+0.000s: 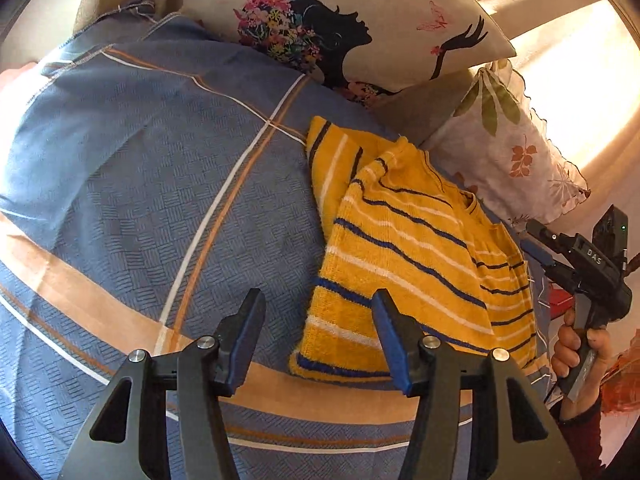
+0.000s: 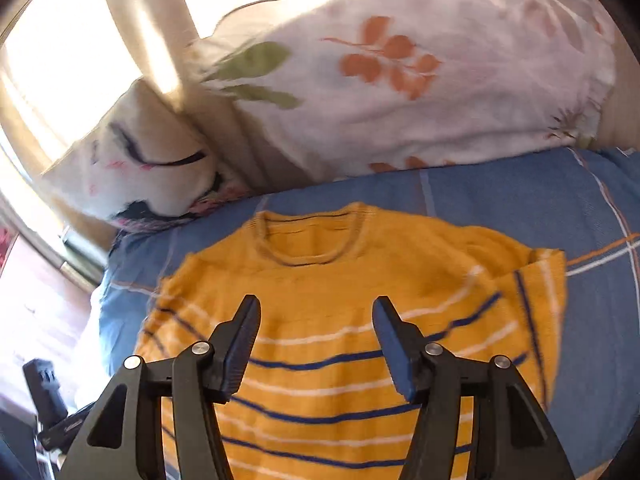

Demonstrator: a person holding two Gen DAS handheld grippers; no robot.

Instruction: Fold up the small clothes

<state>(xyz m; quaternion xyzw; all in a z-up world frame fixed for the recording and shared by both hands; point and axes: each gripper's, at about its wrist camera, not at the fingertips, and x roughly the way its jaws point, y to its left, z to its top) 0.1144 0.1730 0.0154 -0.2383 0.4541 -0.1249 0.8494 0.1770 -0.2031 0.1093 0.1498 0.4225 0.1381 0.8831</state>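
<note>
A small yellow knit sweater [image 1: 412,248] with blue and white stripes lies flat on the blue bed cover [image 1: 140,160]. My left gripper [image 1: 318,336] is open at the sweater's near hem corner, with nothing between its pads. A hand holds my right gripper [image 1: 538,242] beyond the sweater's far side. In the right wrist view the sweater [image 2: 340,272] shows its round collar towards the pillows, and one sleeve [image 2: 536,292] lies folded over at the right. My right gripper [image 2: 316,340] hovers open above the striped body and holds nothing.
Two pillows lie along the far edge of the bed: one with a dark silhouette and flowers [image 1: 340,20], one white with leaves [image 1: 508,152] [image 2: 400,80]. Sunlit curtains hang behind them. A black device [image 2: 44,392] sits off the bed's edge at the lower left.
</note>
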